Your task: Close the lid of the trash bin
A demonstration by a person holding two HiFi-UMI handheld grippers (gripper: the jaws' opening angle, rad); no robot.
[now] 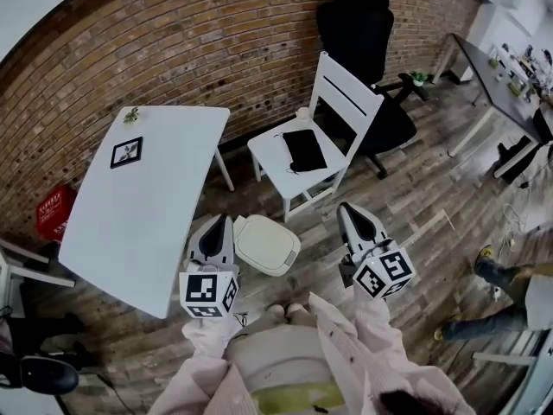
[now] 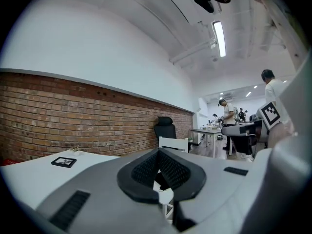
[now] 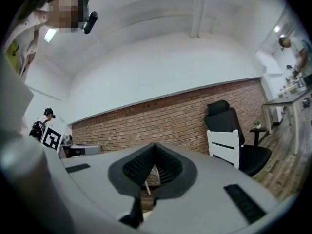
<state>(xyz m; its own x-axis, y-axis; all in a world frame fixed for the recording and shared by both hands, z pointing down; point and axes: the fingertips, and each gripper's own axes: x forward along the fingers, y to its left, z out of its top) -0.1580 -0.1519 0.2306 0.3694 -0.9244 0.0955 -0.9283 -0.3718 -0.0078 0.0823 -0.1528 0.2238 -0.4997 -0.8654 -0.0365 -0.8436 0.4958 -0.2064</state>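
The trash bin [image 1: 266,244] sits on the floor between the white worktop [image 1: 147,206] and the chair [image 1: 346,111]. Its lid lies flat, so the closing looks done. That would explain why the left tongs [image 1: 225,221] and right tongs [image 1: 346,210] hang level on either side of it, both pinched together and empty. No brand or writing is readable, only the square markers on the cubes.

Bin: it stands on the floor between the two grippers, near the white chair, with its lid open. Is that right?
Wrong in one respect: the lid is shut, not open. The bin stands on the floor between the left gripper and right gripper, near the white chair. The head view shows it.
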